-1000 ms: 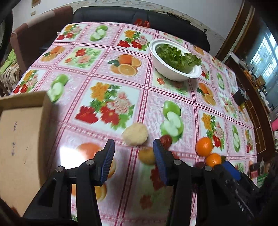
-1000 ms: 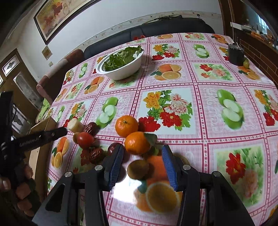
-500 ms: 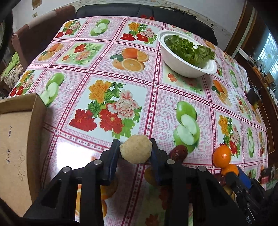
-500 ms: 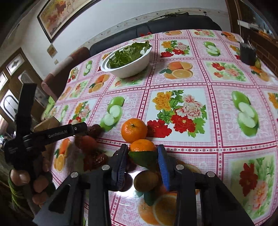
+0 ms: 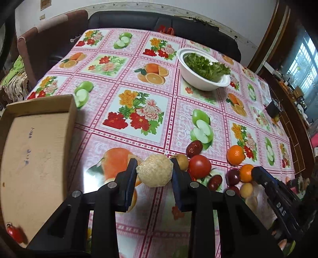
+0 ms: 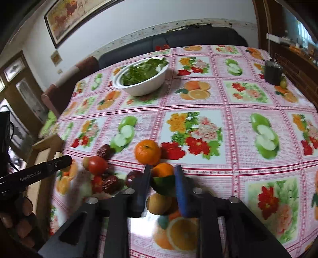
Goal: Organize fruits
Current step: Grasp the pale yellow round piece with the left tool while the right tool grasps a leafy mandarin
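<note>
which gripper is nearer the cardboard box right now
Left. The left gripper sits just beside the cardboard box; the right gripper is over the fruit pile, farther away.

Black gripper (image 5: 154,168), blue pads (image 5: 131,178)

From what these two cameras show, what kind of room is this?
Most likely a home dining or living room. A table with a fruit-print tablecloth carries a white bowl of greens, a dark sofa stands behind it, and a framed painting hangs on the wall.
</note>
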Available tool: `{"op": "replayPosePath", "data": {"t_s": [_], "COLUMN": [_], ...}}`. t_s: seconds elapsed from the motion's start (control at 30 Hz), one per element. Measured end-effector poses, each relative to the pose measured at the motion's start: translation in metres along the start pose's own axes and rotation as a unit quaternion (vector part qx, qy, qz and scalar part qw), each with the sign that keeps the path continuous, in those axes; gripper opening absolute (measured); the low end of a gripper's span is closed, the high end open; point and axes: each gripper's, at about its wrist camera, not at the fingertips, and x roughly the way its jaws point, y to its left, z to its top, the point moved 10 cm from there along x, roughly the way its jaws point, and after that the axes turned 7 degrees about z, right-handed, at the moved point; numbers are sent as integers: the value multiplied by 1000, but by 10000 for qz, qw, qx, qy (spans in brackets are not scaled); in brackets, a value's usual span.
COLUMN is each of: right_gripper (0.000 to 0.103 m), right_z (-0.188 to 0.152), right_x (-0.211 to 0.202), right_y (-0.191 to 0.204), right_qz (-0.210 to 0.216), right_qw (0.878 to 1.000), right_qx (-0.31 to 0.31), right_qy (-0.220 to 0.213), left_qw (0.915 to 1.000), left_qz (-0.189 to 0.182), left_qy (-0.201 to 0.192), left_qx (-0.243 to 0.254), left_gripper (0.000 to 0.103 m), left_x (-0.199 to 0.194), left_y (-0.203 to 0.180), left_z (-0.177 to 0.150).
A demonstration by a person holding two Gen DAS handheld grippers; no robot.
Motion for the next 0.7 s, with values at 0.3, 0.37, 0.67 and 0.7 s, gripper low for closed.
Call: {"op": "replayPosePath", "data": {"t_s": [0.3,0.37,0.67,0.7], "right_gripper": [48,47,33,33], "right_z": [-6,-10,-8,-7], "right_x": [1,9,-8,-14], "right_y": [10,6,8,13], "right_qz": [118,-113,193,228], "right_qw": [9999,9997,9995,9995], "right_qx": [-21,-41,243,215], "right_qy": [40,195,-33,-91], "left_qw": [9999,9999,9992,9992], "left_qz": [-73,-50,23,12], "left_qy": [-110,-133,-373,-385], "left_qx": [49,73,137,133], "left_gripper": [30,30,30,30], "left_x": [-22,-25,-51,-53], "left_y": [8,11,23,24], "left_z": [-8,-12,-17,-17]}}
